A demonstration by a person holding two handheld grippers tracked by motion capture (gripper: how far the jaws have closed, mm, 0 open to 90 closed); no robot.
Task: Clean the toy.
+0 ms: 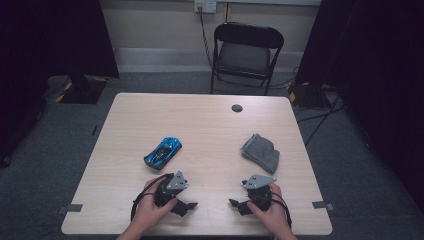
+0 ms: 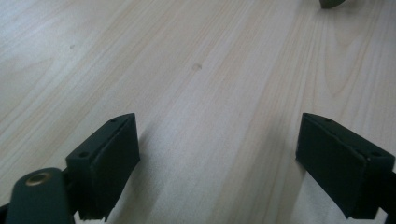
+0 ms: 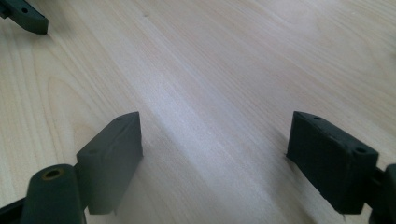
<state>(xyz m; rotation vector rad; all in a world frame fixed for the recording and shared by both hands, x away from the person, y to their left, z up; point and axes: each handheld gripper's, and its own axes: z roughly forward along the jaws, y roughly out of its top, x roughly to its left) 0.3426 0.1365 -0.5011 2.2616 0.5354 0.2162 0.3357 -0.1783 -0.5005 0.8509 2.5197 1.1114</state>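
Found the left gripper [image 1: 186, 206] and the right gripper [image 1: 236, 206] low over the 6 o'clock edge of the desk [image 1: 200, 125], tips turned toward each other and just apart. Saw both with jaws spread wide and nothing but bare wood between them, confirmed in the left gripper view [image 2: 217, 158] and the right gripper view [image 3: 215, 158]. Judged a knock between the facing tips possible, had either hand swung inward before lifting.

Placed the blue toy car [image 1: 163, 152] near, at about 11 o'clock from the left gripper, standing on its wheels, nose toward 1 o'clock. Reckoned that a glancing touch from one pad could have sent it rolling off toward the desk's edge; also that a grip across the sloped body might have squeezed it out.

Placed the folded grey cloth [image 1: 260, 152] at about 1 o'clock from the right gripper. Feared a shallow pinch catching the top layer alone, so that it unfolded or dragged
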